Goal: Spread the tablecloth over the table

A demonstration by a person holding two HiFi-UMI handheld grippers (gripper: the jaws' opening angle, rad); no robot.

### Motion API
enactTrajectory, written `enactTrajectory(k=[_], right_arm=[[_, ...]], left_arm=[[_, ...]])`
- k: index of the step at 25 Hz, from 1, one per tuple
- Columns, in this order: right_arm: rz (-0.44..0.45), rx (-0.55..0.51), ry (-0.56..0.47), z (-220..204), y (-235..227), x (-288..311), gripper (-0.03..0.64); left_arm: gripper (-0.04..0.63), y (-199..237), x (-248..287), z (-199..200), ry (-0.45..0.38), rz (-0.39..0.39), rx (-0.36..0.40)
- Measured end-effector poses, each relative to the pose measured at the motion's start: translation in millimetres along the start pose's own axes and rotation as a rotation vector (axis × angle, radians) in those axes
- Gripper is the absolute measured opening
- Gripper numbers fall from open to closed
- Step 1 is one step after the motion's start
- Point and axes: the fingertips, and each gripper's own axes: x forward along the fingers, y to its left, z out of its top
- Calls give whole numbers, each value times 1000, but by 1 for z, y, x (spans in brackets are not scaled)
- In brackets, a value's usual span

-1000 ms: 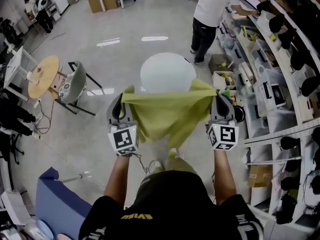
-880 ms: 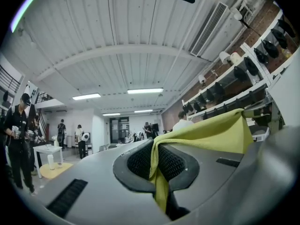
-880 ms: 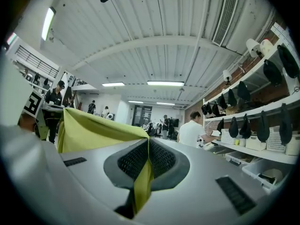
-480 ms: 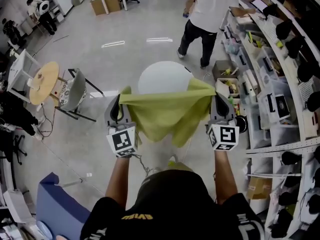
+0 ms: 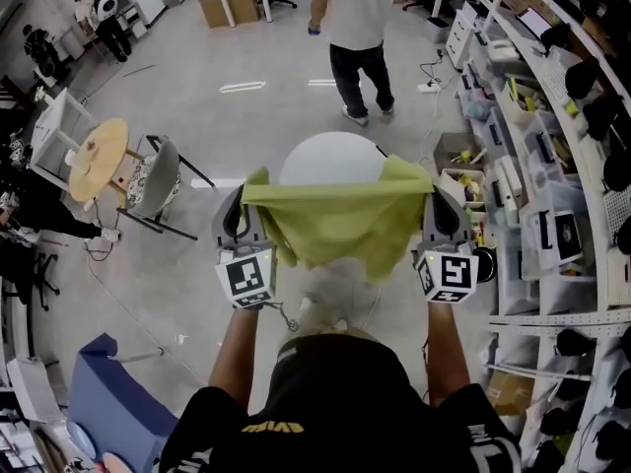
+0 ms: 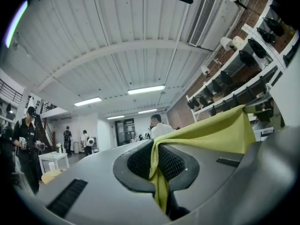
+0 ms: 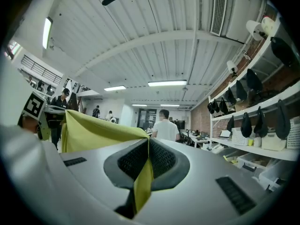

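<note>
Head view: the person holds the yellow-green tablecloth (image 5: 340, 223) up in the air, stretched by its top edge between the two grippers. The left gripper (image 5: 252, 187) pinches the left corner and the right gripper (image 5: 426, 181) the right one. The rest of the cloth hangs in loose folds toward the person. The round white table (image 5: 330, 154) stands on the floor just beyond the cloth, its top bare. Farther off another person (image 5: 353, 28) walks away, and shelves (image 5: 552, 116) line the right side.

Left gripper view: the jaws are closed tight on a fold of the cloth (image 6: 211, 132), which runs out between the ribbed pads and off to the right.

Right gripper view: here too the jaws are clamped on the cloth (image 7: 93, 132). A strip of it hangs down between the pads and the sheet stretches away to the left.

The step in hand looks like the carry, with the cloth gripped and held wide but not yet over the table. The next move probably calls for reaching both grippers forward past the far rim. The hands should stay well apart so the cloth stays taut, then lower it evenly onto the top before either grip lets go.
</note>
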Motion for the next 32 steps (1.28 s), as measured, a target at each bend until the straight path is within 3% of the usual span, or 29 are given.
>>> enactTrajectory(k=[5, 20, 26, 29, 32], right_arm=[[8, 1, 13, -12, -7, 30, 6], [-33, -2, 52, -30, -38, 200, 6], [-74, -43, 98, -38, -45, 269, 6], [-50, -25, 102, -45, -43, 312, 6], [-12, -31, 143, -71, -57, 341, 6]], left_arm=[[17, 0, 30, -13, 14, 3, 9], [17, 24, 212, -38, 10, -29, -17], [17, 39, 294, -51, 16, -108, -37], [17, 52, 332, -61, 11, -106, -55], [17, 39, 360, -88, 62, -106, -72]])
